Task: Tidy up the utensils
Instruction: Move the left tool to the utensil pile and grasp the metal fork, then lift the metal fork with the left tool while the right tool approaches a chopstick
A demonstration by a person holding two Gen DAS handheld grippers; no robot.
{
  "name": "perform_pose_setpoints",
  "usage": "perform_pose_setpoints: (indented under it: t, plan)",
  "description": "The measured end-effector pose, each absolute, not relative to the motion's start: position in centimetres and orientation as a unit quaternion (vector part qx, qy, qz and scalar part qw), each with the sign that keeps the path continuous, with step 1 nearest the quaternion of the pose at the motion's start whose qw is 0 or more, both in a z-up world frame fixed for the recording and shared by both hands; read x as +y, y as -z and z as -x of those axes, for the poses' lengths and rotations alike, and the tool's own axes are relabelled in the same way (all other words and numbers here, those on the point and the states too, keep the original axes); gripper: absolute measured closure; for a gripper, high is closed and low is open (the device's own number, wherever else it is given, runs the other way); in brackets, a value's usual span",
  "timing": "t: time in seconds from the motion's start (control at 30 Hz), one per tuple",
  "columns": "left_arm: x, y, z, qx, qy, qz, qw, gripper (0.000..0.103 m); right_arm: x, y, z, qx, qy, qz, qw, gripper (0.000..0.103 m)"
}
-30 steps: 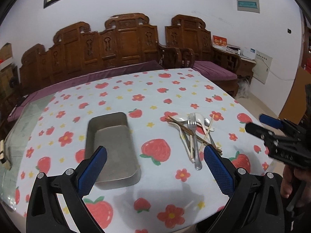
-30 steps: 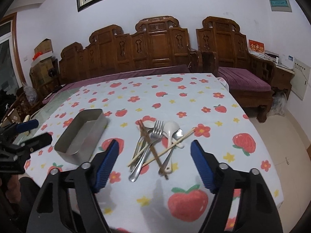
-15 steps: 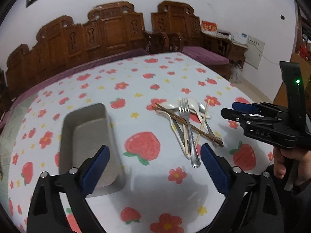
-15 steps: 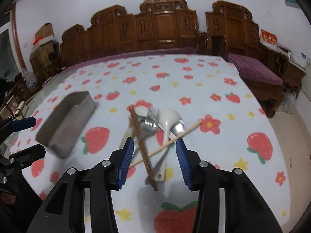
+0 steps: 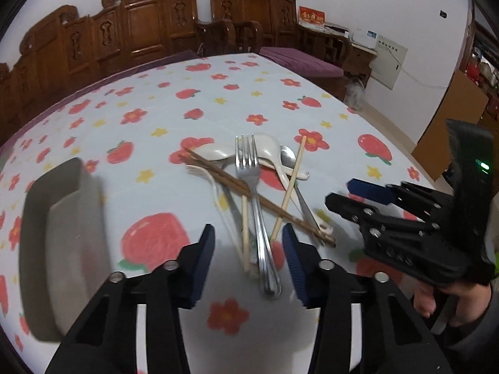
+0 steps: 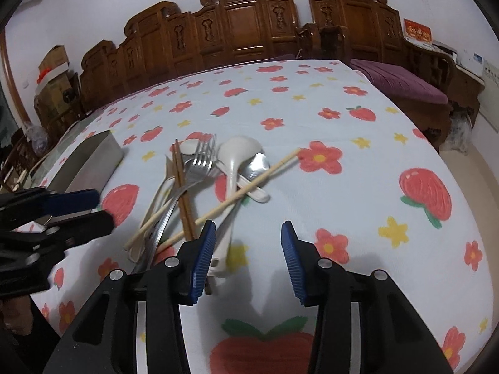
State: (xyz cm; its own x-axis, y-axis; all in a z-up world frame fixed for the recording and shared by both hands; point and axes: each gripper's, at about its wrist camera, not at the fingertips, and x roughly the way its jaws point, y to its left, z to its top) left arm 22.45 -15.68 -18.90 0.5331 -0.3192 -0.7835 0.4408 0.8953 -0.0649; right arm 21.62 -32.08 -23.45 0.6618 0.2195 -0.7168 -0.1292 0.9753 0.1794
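Note:
A pile of utensils lies on the strawberry tablecloth: a metal fork (image 5: 249,168), a white spoon (image 5: 268,149), a metal spoon (image 5: 288,155), dark chopsticks (image 5: 237,184) and a light chopstick (image 5: 291,184). My left gripper (image 5: 249,249) hangs low over the pile's near end. Its jaws are closing, with the fork's handle and a chopstick end between the pads, untouched. My right gripper (image 6: 248,243) is open just right of the pile. The white spoon (image 6: 240,152) has its handle end by the left pad. Each gripper shows in the other's view: right gripper (image 5: 346,194), left gripper (image 6: 99,210).
A metal tray (image 5: 62,233) sits left of the pile, seen too as the metal tray (image 6: 90,162) beyond the left gripper. Carved wooden benches (image 6: 249,25) line the table's far side. The table edge (image 5: 414,162) falls away on the right.
Both grippers have come down toward the utensil pile and their jaws have narrowed. The left one has shifted right, from above the tray to over the fork's handle.

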Motion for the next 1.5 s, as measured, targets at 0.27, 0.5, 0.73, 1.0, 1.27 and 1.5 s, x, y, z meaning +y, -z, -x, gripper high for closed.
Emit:
perform_pose_setpoints:
  t: [0.27,0.5,0.73,1.0,1.27,1.5]
  plan:
    - [-18.2,20.9,-24.9,0.451,0.221,-0.096,0.860,0.088,-33.0,24.1,-21.4,0.399,-0.092,-0.068,0.910,0.057]
    - [-18.3,22.2,-26.1,0.474,0.218,-0.085,0.849,0.094,-32.8,24.2,-21.4,0.398,-0.097,-0.065,0.910,0.057]
    - [-18.3,22.6,-26.9,0.488,0.215,-0.072,0.843,0.094,-32.8,24.1,-21.4,0.396,-0.096,-0.068,0.911,0.057]
    - [-18.8,23.3,-28.0,0.499,0.202,-0.078,0.839,0.093,-32.8,24.2,-21.3,0.397,-0.097,-0.067,0.910,0.057]
    - [-18.6,22.3,-27.3,0.484,0.209,-0.077,0.846,0.096,-32.8,24.0,-21.2,0.393,-0.100,-0.070,0.911,0.057]
    - [-17.4,20.3,-25.7,0.460,0.215,-0.065,0.859,0.097,-32.4,23.7,-21.0,0.391,-0.105,-0.067,0.912,0.057]
